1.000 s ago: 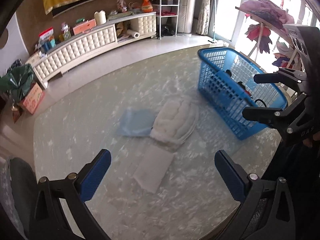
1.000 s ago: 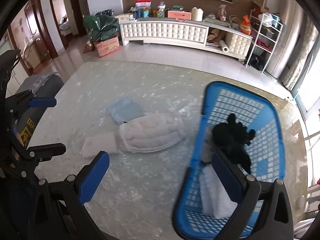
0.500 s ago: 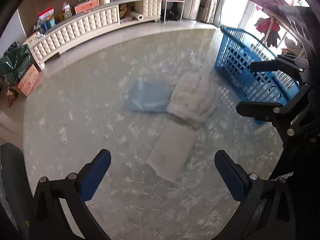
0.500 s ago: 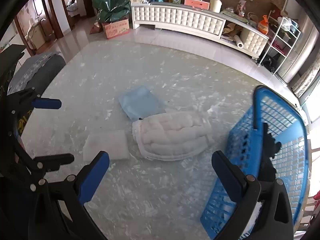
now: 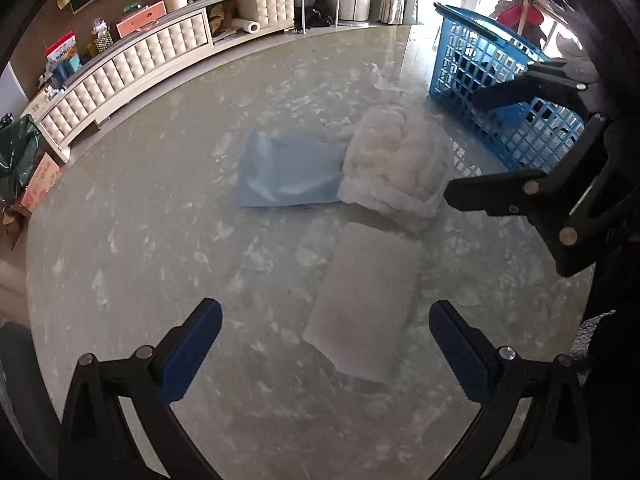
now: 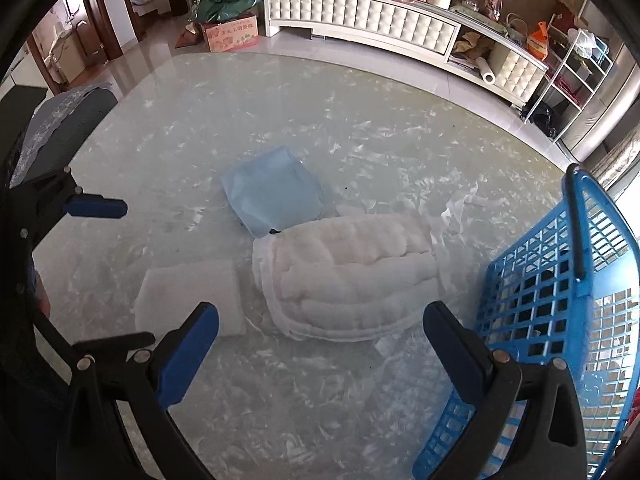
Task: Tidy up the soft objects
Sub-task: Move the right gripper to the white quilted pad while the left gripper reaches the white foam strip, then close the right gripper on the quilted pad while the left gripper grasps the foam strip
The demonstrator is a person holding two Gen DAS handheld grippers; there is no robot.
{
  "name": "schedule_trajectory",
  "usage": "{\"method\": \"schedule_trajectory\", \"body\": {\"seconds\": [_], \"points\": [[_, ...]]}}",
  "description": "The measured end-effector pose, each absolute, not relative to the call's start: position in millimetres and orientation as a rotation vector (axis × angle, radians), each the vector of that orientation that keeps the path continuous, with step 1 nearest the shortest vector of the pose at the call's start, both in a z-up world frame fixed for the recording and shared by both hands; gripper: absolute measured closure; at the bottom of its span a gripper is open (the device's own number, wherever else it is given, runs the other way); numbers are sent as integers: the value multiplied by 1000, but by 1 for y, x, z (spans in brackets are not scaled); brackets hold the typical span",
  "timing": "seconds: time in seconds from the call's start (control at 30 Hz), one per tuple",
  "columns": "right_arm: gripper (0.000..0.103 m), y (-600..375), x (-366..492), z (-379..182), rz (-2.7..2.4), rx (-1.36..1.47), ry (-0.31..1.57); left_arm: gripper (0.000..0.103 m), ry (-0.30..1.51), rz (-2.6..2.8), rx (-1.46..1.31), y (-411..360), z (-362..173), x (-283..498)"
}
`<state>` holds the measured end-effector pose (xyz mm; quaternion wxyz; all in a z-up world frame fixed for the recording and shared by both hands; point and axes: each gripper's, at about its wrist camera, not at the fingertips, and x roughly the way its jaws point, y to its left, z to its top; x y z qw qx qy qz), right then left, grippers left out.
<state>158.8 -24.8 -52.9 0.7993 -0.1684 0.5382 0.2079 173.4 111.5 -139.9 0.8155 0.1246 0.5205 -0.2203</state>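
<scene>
Three soft items lie on the round marble table (image 5: 120, 240): a flat white pad (image 5: 366, 300) (image 6: 192, 300), a puffy white quilted bundle (image 5: 396, 168) (image 6: 352, 276) and a pale blue folded cloth (image 5: 286, 172) (image 6: 272, 192). A blue plastic basket (image 5: 500, 92) (image 6: 560, 304) stands at the table's right side with dark items inside. My left gripper (image 5: 326, 340) hovers open just before the white pad. My right gripper (image 6: 320, 340) hangs open in front of the quilted bundle, with the basket at its right finger. Each gripper also shows in the other's view, open: the right gripper (image 5: 466, 148), the left gripper (image 6: 120, 272).
A long white tufted cabinet (image 6: 360, 12) with boxes on top runs along the far wall. A metal shelf rack (image 6: 576, 68) stands at the right. A grey chair back (image 6: 68, 120) sits at the table's left edge. A cardboard box (image 6: 230, 34) rests on the floor.
Both grippers have come down and forward toward the table. The right gripper has swung left, from above the basket to in front of the quilted bundle. The soft items have not moved.
</scene>
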Motion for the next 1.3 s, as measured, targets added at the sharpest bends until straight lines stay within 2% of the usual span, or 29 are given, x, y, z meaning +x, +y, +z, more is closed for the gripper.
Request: {"method": "schedule_trajectory", "body": {"seconds": [0.47, 0.7, 0.8, 0.83, 0.87, 0.9, 0.93, 0.97, 1.0, 1.03, 1.07, 1.1, 1.17, 1.3], "points": [[0, -38, 181, -83, 338, -313, 1185, 0, 1157, -460, 335, 96, -171, 191], [1, -42, 189, -96, 316, -278, 1180, 0, 1185, -457, 269, 94, -177, 198], [3, -46, 193, -105, 320, -258, 1208, 11, 1189, -451, 288, 89, -183, 200], [8, -48, 194, -107, 323, -250, 1214, 18, 1183, -441, 313, 87, -183, 200], [11, -49, 194, -110, 342, -232, 1220, 32, 1183, -447, 308, 86, -182, 200], [12, -50, 194, -110, 351, -212, 1222, 41, 1178, -449, 308, 83, -180, 202], [19, -51, 194, -109, 351, -207, 1214, 56, 1174, -453, 304, 83, -177, 203], [31, -52, 194, -107, 358, -208, 1204, 67, 1176, -458, 294, 84, -176, 204], [39, -52, 193, -106, 364, -207, 1193, 72, 1177, -469, 280, 84, -175, 204], [53, -53, 192, -102, 371, -206, 1182, 84, 1176, -472, 278, 85, -174, 204], [61, -52, 191, -102, 377, -204, 1178, 87, 1175, -468, 281, 85, -174, 204], [63, -51, 189, -102, 386, -203, 1175, 87, 1176, -467, 279, 86, -174, 204], [78, -49, 186, -100, 397, -205, 1171, 88, 1186, -467, 270, 88, -174, 204], [85, -46, 180, -97, 403, -225, 1157, 88, 1190, -458, 259, 92, -169, 204]]}}
